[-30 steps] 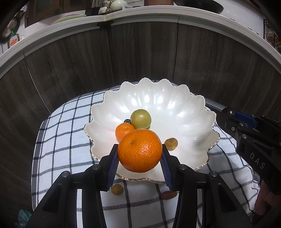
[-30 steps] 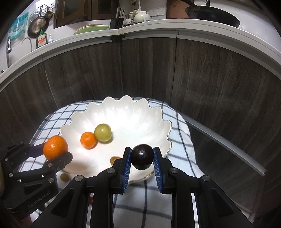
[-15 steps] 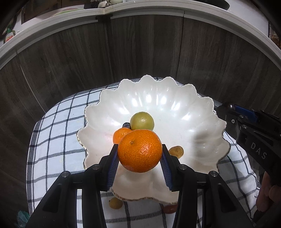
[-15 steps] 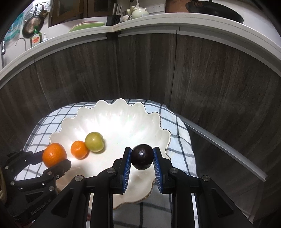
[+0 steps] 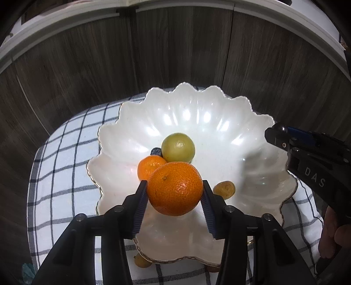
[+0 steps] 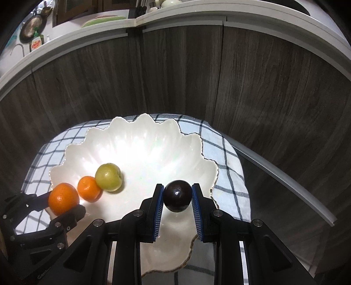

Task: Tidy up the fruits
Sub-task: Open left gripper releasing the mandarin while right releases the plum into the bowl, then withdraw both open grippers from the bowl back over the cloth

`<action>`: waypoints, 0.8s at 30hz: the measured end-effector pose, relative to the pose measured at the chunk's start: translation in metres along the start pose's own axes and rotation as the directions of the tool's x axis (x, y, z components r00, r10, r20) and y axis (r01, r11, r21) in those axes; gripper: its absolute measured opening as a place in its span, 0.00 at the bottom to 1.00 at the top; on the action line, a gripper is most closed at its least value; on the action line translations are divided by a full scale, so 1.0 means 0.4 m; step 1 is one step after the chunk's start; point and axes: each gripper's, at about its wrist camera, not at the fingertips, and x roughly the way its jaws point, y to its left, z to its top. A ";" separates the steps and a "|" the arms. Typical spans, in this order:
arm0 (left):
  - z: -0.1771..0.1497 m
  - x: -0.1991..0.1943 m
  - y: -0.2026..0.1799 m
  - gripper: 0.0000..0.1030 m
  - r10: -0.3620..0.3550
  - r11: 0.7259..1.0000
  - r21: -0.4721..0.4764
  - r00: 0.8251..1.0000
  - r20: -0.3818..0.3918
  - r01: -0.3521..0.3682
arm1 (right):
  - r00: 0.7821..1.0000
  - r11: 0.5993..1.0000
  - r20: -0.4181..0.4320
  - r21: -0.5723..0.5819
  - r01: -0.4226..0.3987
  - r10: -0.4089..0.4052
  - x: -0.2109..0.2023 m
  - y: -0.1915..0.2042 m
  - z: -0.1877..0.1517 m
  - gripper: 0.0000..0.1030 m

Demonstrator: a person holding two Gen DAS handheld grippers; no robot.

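A white scalloped bowl (image 5: 197, 94) stands on a checked cloth (image 5: 65, 175). In it lie a small orange (image 5: 149, 166), a green fruit (image 5: 178, 147), a small yellow-brown fruit (image 5: 224, 189) and a tiny dark one (image 5: 156, 151). Above the bowl's near side is my left gripper (image 5: 173, 185), its jaws opening. A large orange (image 5: 175, 188) is still between them, and the pads look just off its sides. My right gripper (image 6: 177, 190) is shut on a dark plum (image 6: 177, 195) over the bowl's right part. Its view also shows the large orange (image 6: 63, 198) at the left.
Dark wood panels rise close behind the cloth, with a white counter edge (image 6: 175, 19) above. Two small fruits, one yellow (image 5: 142, 259) and one reddish (image 5: 211, 268), lie on the cloth by the bowl's near rim. A person's hand (image 5: 331, 236) holds the right gripper's handle.
Both grippers have moved forward and a little down, from the bowl's near rim to over its inside. The left jaws have spread wider around the large orange. The plum stays gripped.
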 end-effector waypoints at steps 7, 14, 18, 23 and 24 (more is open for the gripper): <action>0.006 -0.012 0.015 0.72 0.020 1.000 -0.023 1.000 0.020 -0.019 | 0.998 0.999 0.037 0.013 0.040 -0.041 -0.014 0.001 0.011 0.69; 0.009 -0.051 0.023 0.86 0.051 0.998 -0.031 0.997 0.055 -0.049 | 0.996 0.998 0.069 0.035 0.047 -0.049 -0.046 -0.004 0.014 0.78; 0.009 -0.073 0.025 0.86 0.058 0.998 -0.036 0.996 0.065 -0.056 | 0.997 0.998 0.071 0.043 0.039 -0.042 -0.065 -0.004 0.011 0.78; 0.004 -0.108 0.032 0.86 0.071 0.997 -0.043 0.994 0.083 -0.068 | 0.996 0.998 0.082 0.045 0.041 -0.044 -0.095 0.004 0.006 0.78; 0.003 -0.117 0.034 0.86 0.072 0.997 -0.045 0.994 0.087 -0.069 | 0.995 0.998 0.086 0.043 0.040 -0.044 -0.103 0.006 0.005 0.78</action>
